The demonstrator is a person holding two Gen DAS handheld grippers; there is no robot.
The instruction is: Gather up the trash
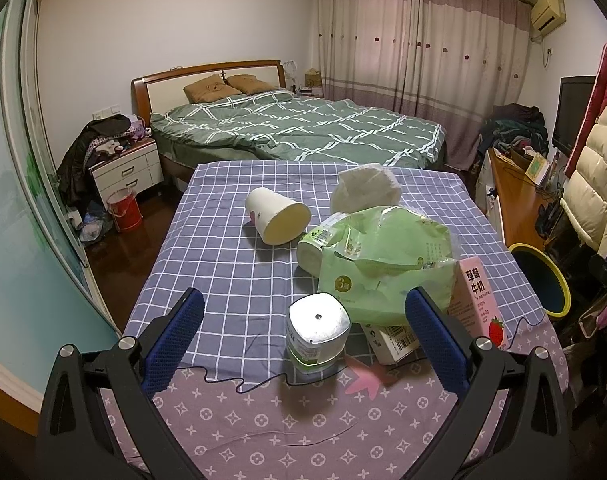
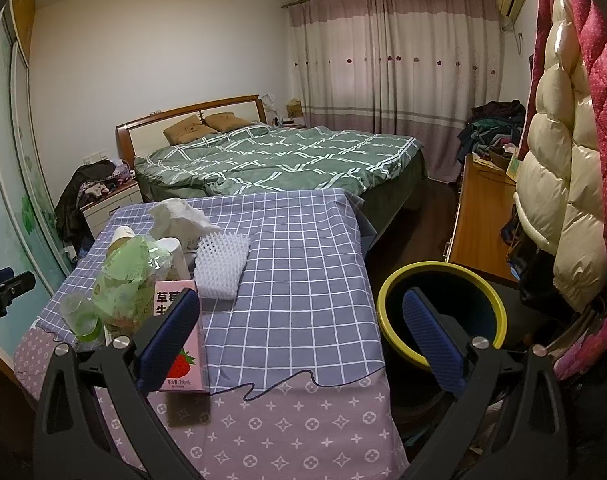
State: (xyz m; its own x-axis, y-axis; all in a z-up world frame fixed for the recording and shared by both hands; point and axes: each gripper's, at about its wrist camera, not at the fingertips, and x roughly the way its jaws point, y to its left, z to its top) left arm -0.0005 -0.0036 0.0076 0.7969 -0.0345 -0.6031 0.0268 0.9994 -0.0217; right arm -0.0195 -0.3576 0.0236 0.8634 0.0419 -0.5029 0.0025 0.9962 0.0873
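Observation:
Trash lies on the checked tablecloth [image 1: 223,264]. A foil-topped green yogurt cup [image 1: 318,332] stands just ahead, between the fingers of my open, empty left gripper [image 1: 303,320]. Behind it are a green plastic bag [image 1: 383,264], a tipped white paper cup [image 1: 277,216], crumpled tissue [image 1: 365,192] and a pink strawberry milk carton [image 1: 477,304]. In the right wrist view the carton [image 2: 183,352] stands by my left fingertip; my right gripper [image 2: 299,320] is open and empty. A white foam net [image 2: 221,266] lies on the cloth. The yellow-rimmed bin [image 2: 441,312] stands at the table's right.
A green-quilted bed [image 1: 303,128] stands behind the table. A nightstand [image 1: 127,168] and red bucket [image 1: 124,212] are at the left. A wooden desk [image 2: 483,216] and hanging coats [image 2: 563,160] are at the right. A thin black cord [image 2: 279,384] runs along the table's front.

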